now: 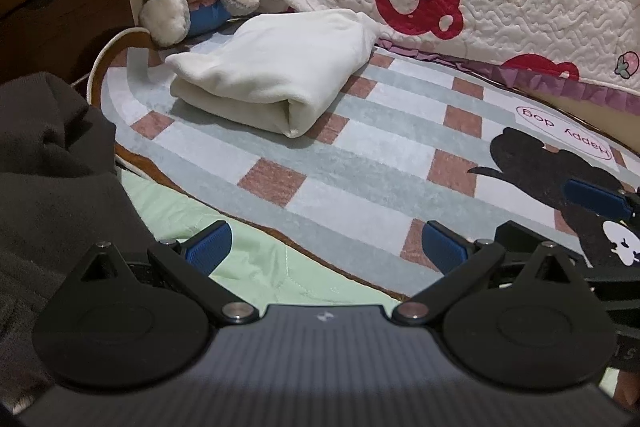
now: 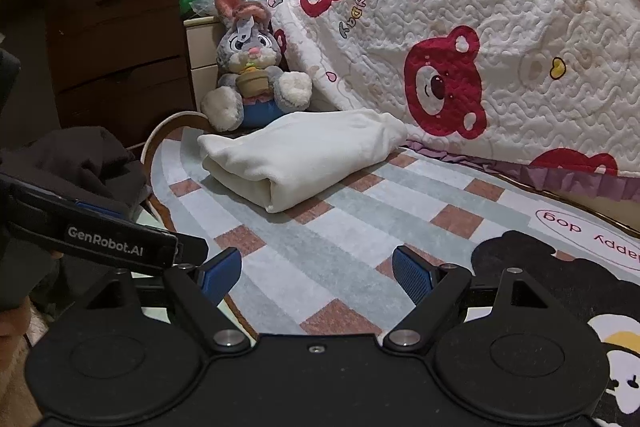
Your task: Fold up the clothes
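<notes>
A cream folded cloth (image 1: 272,71) is lying on a checked rug (image 1: 360,163) with grey, white and brown squares. It is sitting all by itself near the far end of the rug, and nothing is touching it. The left gripper (image 1: 326,247) is hanging low over the near edge of the rug with its two blue fingertips (image 1: 210,245) spread wide apart, and it is holding nothing. The right gripper (image 2: 318,271) is hanging just beside it, also with its blue fingertips (image 2: 412,273) spread wide and nothing between them. Both grippers are staying well apart from the folded cloth. A grey stuffed bunny (image 2: 252,75) is sitting just behind the cloth, at the far corner of the rug. A white quilt with red bear faces (image 2: 480,47) is hanging down along the far side of the rug, and the back end of the cloth is lying close to it. A picture of a black cartoon dog (image 1: 560,183) is showing on the rug near the right gripper, with the words "Happy dog" printed beside it. A dark garment (image 1: 52,163) is bunching up on the left, next to the left gripper. A pale green sheet (image 1: 248,263) is peeking out under the near edge of the rug. A dark wooden drawer chest (image 2: 116,43) is standing behind, to the left of the bunny.
</notes>
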The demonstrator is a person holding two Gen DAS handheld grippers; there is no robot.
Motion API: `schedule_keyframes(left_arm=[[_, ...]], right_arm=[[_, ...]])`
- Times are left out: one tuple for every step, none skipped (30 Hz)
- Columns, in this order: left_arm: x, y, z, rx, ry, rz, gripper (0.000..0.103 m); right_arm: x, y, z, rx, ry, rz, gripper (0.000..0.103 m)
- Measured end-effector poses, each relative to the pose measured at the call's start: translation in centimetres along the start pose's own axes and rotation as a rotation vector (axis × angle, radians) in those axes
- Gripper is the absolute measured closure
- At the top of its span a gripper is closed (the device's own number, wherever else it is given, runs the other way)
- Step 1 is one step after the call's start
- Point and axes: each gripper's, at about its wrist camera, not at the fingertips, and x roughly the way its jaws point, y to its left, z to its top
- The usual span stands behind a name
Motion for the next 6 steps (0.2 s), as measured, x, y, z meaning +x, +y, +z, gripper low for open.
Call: schedule_keyframes(left_arm=[[0.01, -0.06, 0.0, 0.003, 0.0, 0.003, 0.0], [0.03, -0.14, -0.01, 0.006, -0.001, 0.006, 0.0], [0.05, -0.21, -0.01, 0.01, -0.001, 0.009, 0.0], [0.03, -0.27, -0.01, 0.013, -0.002, 0.013, 0.0], [0.0, -0.33, -0.01, 0.016, -0.004, 0.017, 0.0], [-0.03, -0.39, 0.0, 0.019, -0.005, 0.02, 0.0]], right_arm=[[0.01, 0.02, -0.03, 0.0, 0.002, 0.002, 0.017], [0.02, 0.06, -0.05, -0.002, 0.003, 0.002, 0.017], [0.03, 0.11, -0.07, -0.004, 0.003, 0.002, 0.017], [0.05, 0.16, -0.09, -0.007, 0.004, 0.002, 0.017], [0.05, 0.2, -0.09, -0.008, 0.005, 0.003, 0.017], [0.05, 0.23, -0.1, -0.008, 0.005, 0.004, 0.017]])
